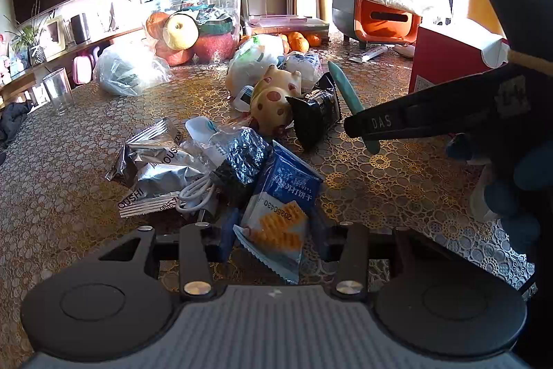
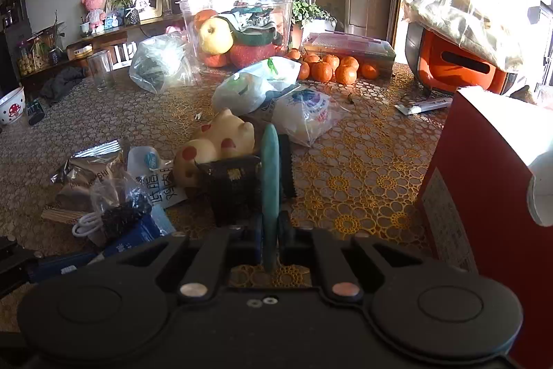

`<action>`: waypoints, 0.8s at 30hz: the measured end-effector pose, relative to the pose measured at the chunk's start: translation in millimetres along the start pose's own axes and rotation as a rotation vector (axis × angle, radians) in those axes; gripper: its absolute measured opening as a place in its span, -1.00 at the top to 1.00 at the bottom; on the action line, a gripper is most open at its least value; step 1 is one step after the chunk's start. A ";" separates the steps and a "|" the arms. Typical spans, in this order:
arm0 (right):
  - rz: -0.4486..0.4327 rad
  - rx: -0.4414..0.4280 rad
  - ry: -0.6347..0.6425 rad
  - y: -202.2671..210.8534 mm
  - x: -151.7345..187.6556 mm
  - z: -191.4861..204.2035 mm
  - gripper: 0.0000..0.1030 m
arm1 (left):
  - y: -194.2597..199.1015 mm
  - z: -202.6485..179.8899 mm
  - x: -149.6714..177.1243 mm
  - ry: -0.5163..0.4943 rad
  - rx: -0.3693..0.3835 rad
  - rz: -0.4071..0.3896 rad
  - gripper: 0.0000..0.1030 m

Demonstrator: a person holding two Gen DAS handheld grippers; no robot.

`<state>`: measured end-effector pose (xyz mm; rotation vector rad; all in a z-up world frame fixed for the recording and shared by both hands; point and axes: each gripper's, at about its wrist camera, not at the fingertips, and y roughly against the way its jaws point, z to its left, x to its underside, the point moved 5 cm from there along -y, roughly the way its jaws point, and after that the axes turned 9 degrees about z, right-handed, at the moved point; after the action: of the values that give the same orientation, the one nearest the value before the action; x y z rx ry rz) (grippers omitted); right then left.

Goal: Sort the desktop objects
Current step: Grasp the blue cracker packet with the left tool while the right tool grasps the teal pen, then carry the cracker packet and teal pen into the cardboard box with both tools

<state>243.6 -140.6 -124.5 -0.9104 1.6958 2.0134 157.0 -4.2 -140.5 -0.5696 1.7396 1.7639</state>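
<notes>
Two grippers over table. Right gripper fingers clamp teal flat tool, upright, above table beside red box. Left gripper fingers close around blue snack packet at wrapper pile. Clear tub holds apples, pear, oranges. Loose tangerines beside it.

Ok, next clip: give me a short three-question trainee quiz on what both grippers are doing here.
1. True or false: the right gripper is shut on the teal stick.
2. Which snack does the left gripper hold? A) silver packet B) blue cracker packet C) black packet
3. Fill in: beside the spotted pig figurine stands a ____ packet.

Key: 1 true. 2 B. 3 black.
</notes>
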 end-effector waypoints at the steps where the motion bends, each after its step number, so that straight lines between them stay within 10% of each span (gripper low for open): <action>1: -0.001 -0.002 -0.004 2.8 0.2 -0.1 0.84 | 0.5 -0.7 0.2 -0.001 0.003 0.000 0.22; 24: 0.021 -0.031 -0.031 68.9 21.9 -1.9 0.84 | 40.4 -6.3 -14.9 0.048 0.031 -0.074 0.31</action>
<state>184.1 -160.5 -88.4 -0.8702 1.6680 2.0626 140.2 -10.9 -100.9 -0.6595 1.7522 1.6823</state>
